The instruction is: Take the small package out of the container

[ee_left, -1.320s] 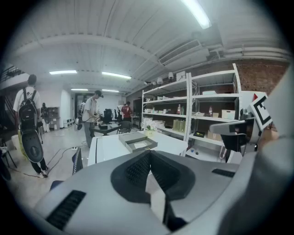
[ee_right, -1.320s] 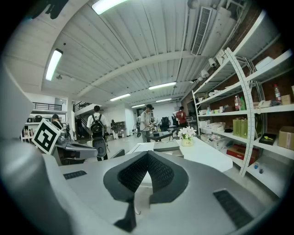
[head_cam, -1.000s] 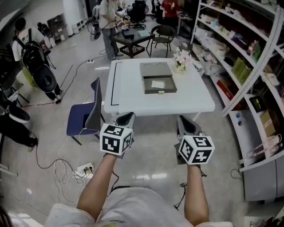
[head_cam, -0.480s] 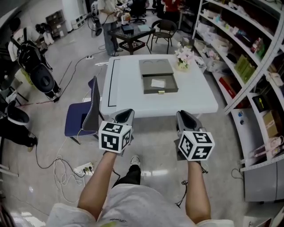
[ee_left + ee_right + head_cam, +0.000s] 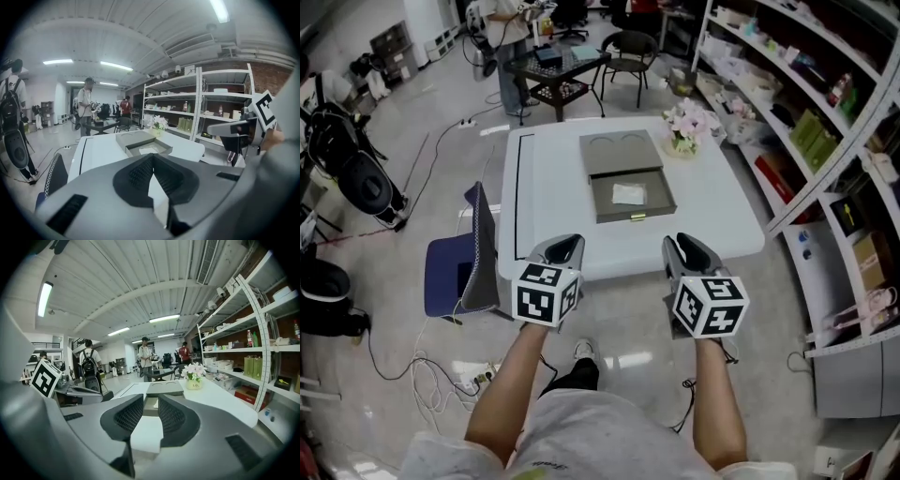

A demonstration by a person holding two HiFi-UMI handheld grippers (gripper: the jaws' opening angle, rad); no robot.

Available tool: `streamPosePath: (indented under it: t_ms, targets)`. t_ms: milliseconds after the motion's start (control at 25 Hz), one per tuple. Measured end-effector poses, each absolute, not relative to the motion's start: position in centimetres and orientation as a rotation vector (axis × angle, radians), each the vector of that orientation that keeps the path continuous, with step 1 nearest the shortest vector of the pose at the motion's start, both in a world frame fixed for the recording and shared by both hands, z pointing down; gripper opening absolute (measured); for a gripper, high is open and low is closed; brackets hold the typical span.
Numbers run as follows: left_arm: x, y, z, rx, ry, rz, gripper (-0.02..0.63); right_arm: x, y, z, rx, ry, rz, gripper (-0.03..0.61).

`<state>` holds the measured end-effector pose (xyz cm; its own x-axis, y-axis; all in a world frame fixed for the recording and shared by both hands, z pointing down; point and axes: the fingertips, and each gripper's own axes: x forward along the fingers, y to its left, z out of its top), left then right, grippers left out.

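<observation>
A grey container (image 5: 623, 178) with its drawer pulled out lies on the white table (image 5: 553, 197). A small white package (image 5: 628, 194) rests in the open drawer. My left gripper (image 5: 564, 248) hovers before the table's near edge, its pads touching and nothing between them. My right gripper (image 5: 682, 251) hangs level with it to the right; its jaws are opening and the gap is empty. The left gripper view looks over the shut left gripper (image 5: 152, 159) to the container (image 5: 143, 145) ahead. In the right gripper view, the right gripper (image 5: 150, 401) frames the container (image 5: 164, 389).
A pot of flowers (image 5: 686, 127) stands at the table's far right. A blue chair (image 5: 464, 267) sits at the table's left side. Stocked shelves (image 5: 825, 122) line the right. Cables and a power strip (image 5: 478, 375) lie on the floor. A person (image 5: 502, 37) stands far off.
I have stepped closer: the table and container sit lower and nearer in the head view. Both grippers now reach the table's near edge.
</observation>
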<state>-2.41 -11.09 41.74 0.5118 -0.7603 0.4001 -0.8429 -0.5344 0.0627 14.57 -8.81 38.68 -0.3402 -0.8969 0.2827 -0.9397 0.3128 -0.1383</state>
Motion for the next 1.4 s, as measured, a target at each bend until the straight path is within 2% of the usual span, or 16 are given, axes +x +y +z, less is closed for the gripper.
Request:
streamPosePath:
  t_ms: [520, 1040, 1400]
  targets:
    - [-2.7, -22.9, 43.6, 2.529, -1.213, 0.526, 0.003, 13.2, -20.0, 41.1, 1.686, -2.289, 0.528, 0.151]
    - [-2.6, -29.0, 46.1, 2.524, -1.107, 0.516, 0.002, 12.0, -26.0, 44.8, 1.540, -2.210, 0.631, 0.202]
    - [-2.1, -31.2, 48.1, 2.520, -1.091, 0.519, 0.002, 12.7, -29.5, 49.1, 1.465, -2.113, 0.726, 0.195]
